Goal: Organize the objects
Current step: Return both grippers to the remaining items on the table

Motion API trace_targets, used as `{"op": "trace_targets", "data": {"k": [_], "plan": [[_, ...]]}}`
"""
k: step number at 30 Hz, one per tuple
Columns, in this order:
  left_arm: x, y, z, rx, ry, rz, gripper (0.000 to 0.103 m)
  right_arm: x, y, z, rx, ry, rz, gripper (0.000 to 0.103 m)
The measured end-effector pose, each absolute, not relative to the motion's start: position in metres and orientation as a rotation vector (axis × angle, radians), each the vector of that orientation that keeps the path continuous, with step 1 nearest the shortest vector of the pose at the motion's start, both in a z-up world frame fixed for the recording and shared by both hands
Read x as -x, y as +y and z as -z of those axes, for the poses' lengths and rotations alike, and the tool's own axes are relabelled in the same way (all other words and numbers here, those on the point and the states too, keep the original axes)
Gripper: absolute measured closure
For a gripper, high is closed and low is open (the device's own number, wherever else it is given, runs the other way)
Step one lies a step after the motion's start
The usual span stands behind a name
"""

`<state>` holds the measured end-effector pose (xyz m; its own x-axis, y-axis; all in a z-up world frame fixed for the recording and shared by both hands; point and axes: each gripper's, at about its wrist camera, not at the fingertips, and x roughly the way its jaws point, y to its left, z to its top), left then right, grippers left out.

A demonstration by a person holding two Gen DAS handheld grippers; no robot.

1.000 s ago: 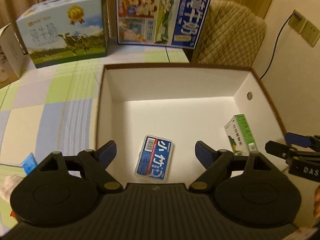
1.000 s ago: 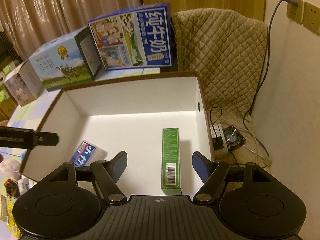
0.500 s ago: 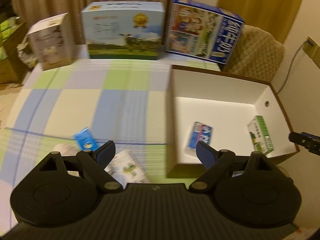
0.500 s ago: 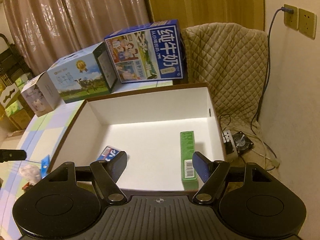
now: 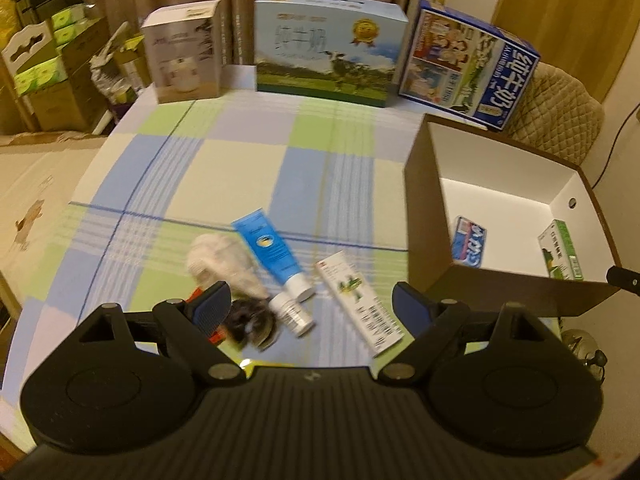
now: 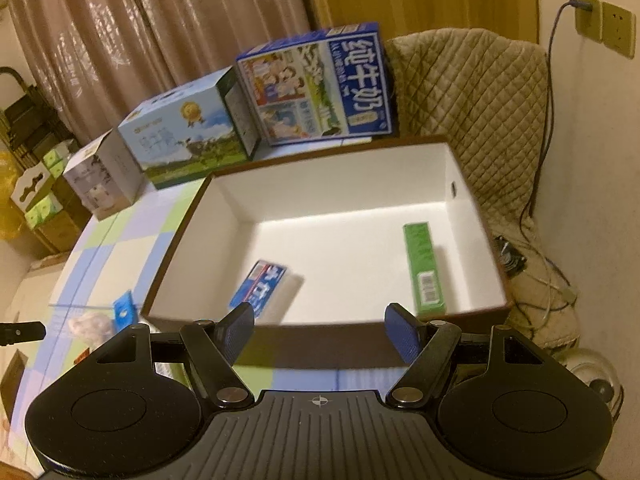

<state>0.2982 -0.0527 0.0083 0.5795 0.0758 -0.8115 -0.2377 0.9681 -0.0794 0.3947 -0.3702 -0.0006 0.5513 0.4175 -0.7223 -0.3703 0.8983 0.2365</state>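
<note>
Blue tube (image 5: 271, 251): flat, cap toward camera | left gripper (image 5: 308, 306): released | right gripper (image 6: 318, 330): released

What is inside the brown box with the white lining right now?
Inside the box lie a blue packet and a green carton, apart from each other. The near wall hides the floor strip just behind it.

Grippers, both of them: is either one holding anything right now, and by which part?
Nothing is held. The left gripper is open above the loose items on the table, and the right gripper is open in front of the brown box, with nothing between its pads.
</note>
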Motion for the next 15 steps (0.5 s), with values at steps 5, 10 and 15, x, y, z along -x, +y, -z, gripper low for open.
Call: {"op": "trace_targets", "data": {"k": [5, 10, 15], "plan": [[-0.274, -0.027, 0.0, 0.211, 0.954, -0.223, 0.018, -0.38, -0.349, 0.009, -0.041, 0.903, -0.5, 0.033], [-0.249, -0.003, 0.014, 0.214, 0.986, -0.267, 0.018, -0.364, -0.326, 0.022, -0.018, 0.932, -0.541, 0.033], [-0.228, 0.016, 0.033, 0.238, 1.034, -0.303, 0.019, -0.354, -0.306, 0.037, 0.005, 0.973, -0.573, 0.033]]}}
